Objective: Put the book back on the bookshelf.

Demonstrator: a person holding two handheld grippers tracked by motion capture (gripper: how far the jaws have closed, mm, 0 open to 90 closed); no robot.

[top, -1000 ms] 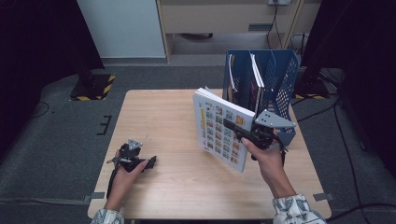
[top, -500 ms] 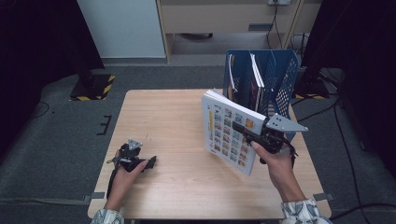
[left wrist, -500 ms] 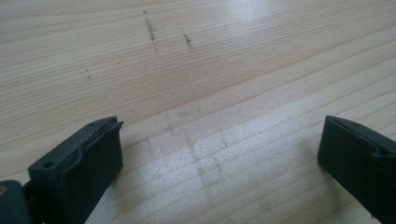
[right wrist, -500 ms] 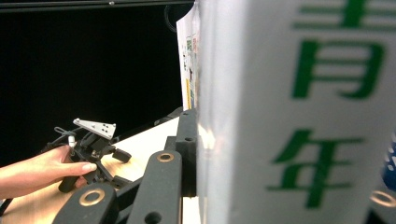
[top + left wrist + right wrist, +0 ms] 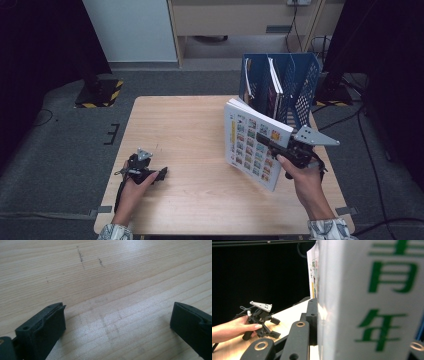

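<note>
The right tool (image 5: 280,149) is clenched on a book (image 5: 252,142), holding it upright and tilted above the worktop (image 5: 190,125), just in front of the blue rack (image 5: 300,80) at the far right corner. In the right gripper view one jaw presses the book's spine, which bears green characters. The left tool (image 5: 159,175) rests on the worktop near its left front edge, released, with bare wood between its jaws.
</note>
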